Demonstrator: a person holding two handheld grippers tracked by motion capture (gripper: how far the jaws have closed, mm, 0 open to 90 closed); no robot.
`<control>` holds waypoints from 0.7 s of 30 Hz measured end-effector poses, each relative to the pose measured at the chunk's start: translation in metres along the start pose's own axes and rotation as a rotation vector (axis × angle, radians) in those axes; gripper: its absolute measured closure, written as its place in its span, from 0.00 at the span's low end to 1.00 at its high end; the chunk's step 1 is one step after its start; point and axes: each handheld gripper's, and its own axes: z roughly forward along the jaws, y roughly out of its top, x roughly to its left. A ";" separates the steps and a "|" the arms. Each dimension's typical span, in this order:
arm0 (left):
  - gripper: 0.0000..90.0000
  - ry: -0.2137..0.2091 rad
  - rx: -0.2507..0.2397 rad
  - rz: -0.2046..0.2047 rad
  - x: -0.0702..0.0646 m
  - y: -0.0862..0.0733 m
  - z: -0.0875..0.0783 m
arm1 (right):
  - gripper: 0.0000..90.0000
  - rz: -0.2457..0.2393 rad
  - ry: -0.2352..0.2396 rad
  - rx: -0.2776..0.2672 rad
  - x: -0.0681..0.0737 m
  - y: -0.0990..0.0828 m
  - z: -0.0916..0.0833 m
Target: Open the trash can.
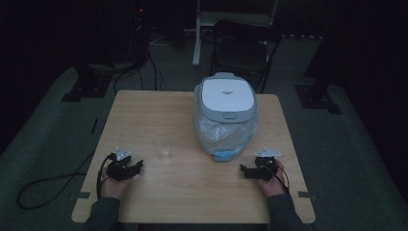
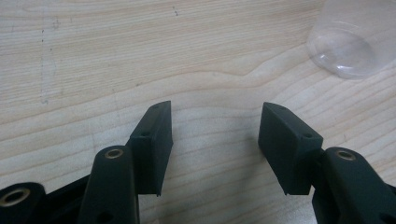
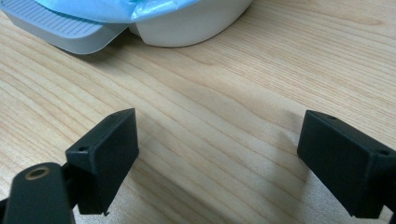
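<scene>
Trouble could come quickly with that clear plastic cup [image 1: 162,146]: it is light and hard to see, so a sideways nudge from the left gripper [image 1: 129,168] might tip it or send it rolling toward the near edge of the tabletop [image 1: 192,192]. Left fingers [image 2: 152,140] stand wide apart with bare wood between them; the cup sits ahead and off to their right, apart from them. Right gripper [image 1: 249,172] rests near the tabletop's right edge, fingers [image 3: 105,149] spread wide and empty, the bag-lined bin [image 1: 225,115] just beyond.
</scene>
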 end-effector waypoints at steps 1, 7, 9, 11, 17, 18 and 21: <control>0.50 0.000 0.001 0.000 0.000 0.000 0.000 | 0.13 0.003 -0.003 0.000 0.000 0.000 0.000; 0.50 -0.001 0.002 0.000 -0.001 0.000 -0.001 | 0.19 0.011 -0.009 -0.003 0.003 0.000 -0.002; 0.50 -0.001 0.002 0.000 -0.001 -0.001 -0.001 | 0.25 0.020 -0.019 -0.005 0.003 0.000 -0.002; 0.49 -0.001 0.004 -0.004 -0.001 -0.001 -0.001 | 0.55 0.039 -0.037 0.000 0.006 0.002 -0.007; 0.49 0.000 0.006 -0.004 -0.002 -0.001 -0.001 | 0.83 0.024 -0.011 -0.008 0.010 0.005 -0.012; 0.49 0.001 0.006 -0.004 -0.002 -0.001 -0.001 | 0.86 0.023 -0.011 -0.022 0.011 0.006 -0.015; 0.49 0.000 0.005 -0.004 -0.002 -0.001 -0.001 | 0.98 0.015 0.006 -0.055 0.016 0.012 -0.021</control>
